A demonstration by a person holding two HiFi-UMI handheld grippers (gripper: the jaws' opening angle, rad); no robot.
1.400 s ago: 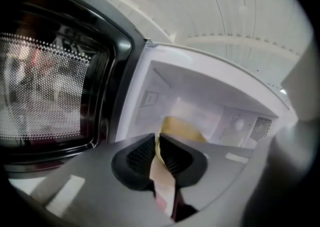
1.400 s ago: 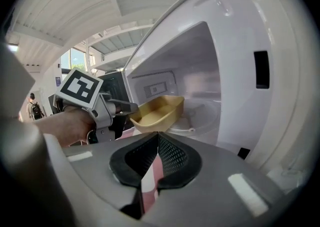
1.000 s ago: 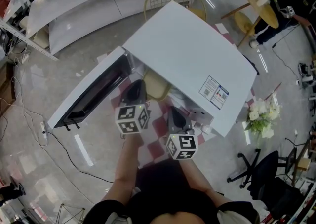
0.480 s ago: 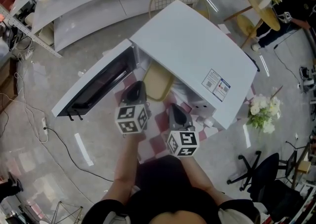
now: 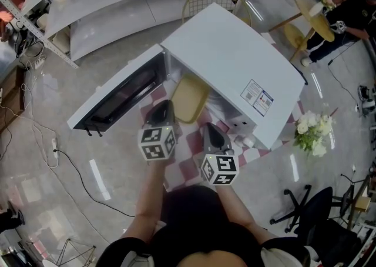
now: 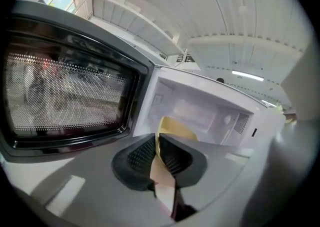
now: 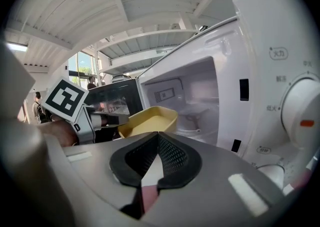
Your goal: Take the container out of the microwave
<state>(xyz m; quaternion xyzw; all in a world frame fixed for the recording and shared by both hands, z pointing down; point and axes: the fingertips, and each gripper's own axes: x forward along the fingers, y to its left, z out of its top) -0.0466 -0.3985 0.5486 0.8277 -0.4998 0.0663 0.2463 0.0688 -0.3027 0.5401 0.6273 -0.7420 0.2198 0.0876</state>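
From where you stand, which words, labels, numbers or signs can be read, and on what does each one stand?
"火力": boxed label on the control panel of the microwave, above the dial.
Other marks round the dial: too small to read.
The top sticker on the microwave: print too small to read.
The inner sticker on the cavity's back wall: blurred.
The marker cubes: black square patterns, no words.

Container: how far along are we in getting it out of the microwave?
Done: the door stands open and the left gripper is shut on the rim of the yellow container. In hand: the container hangs just outside the microwave opening. Left: carry it clear and set it down. The right gripper is shut, empty.
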